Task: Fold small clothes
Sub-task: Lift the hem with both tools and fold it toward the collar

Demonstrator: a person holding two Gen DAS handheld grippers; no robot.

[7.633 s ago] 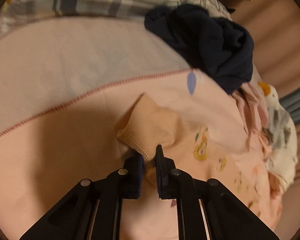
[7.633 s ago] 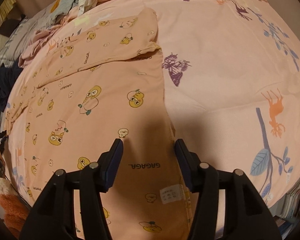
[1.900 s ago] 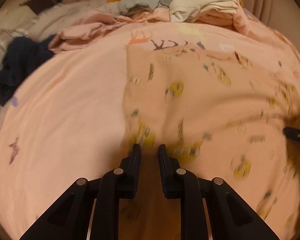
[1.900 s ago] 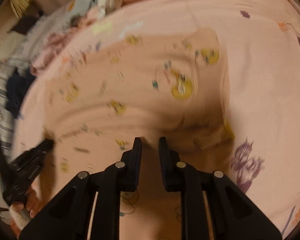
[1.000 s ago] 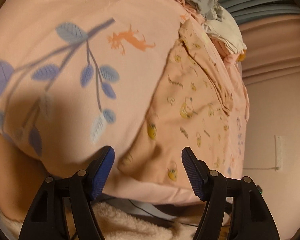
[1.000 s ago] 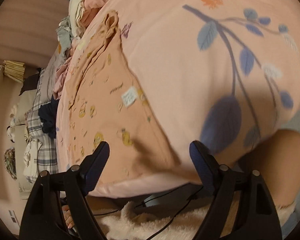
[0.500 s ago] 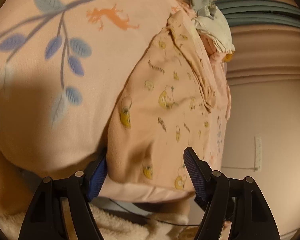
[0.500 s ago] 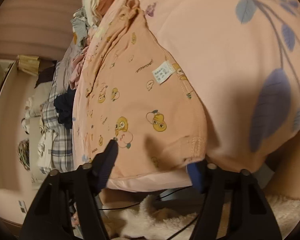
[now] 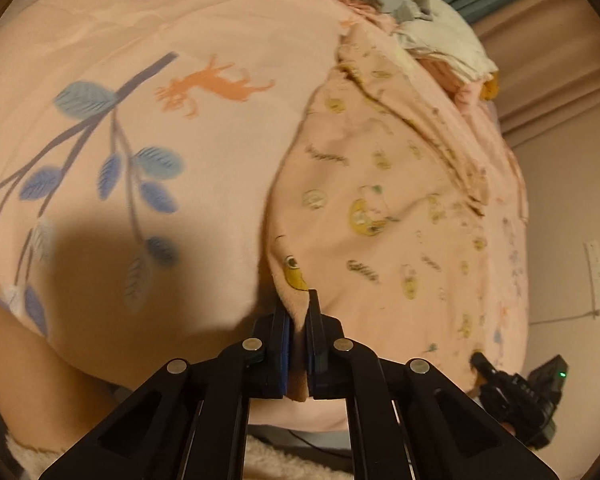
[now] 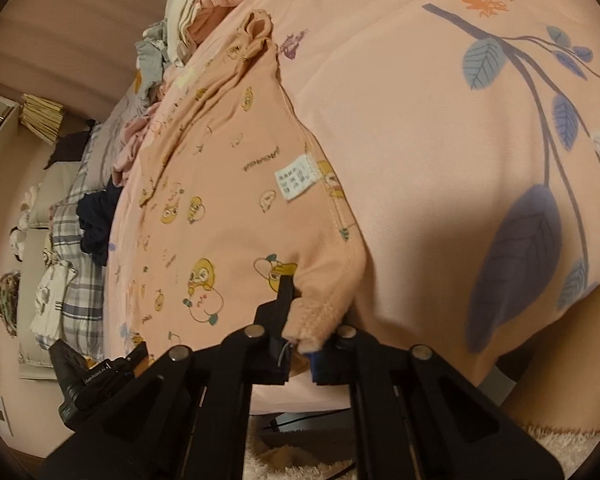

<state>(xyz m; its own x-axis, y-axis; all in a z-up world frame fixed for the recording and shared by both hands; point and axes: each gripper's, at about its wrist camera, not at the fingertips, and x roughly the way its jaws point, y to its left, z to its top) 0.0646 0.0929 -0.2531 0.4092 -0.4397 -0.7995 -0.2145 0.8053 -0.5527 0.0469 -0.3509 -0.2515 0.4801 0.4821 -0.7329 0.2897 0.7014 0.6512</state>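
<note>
Pink printed bedspread (image 9: pixel 160 128); peach garment (image 9: pixel 380 208) runs lengthwise from its near edge, both corners pinched by left gripper (image 9: pixel 298 320) and right gripper (image 10: pixel 300 320).

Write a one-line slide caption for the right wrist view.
Right hand-held gripper shut on the hem corner of the peach cartoon-print garment lying on the pink bedspread.

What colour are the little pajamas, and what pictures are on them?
The pajamas are peach-pink with small yellow cartoon animals, clearest in the right wrist view.

Both wrist cams low at bed (image 9: pixel 220 20) edge, close, sharing garment (image 9: pixel 400 200).
</note>
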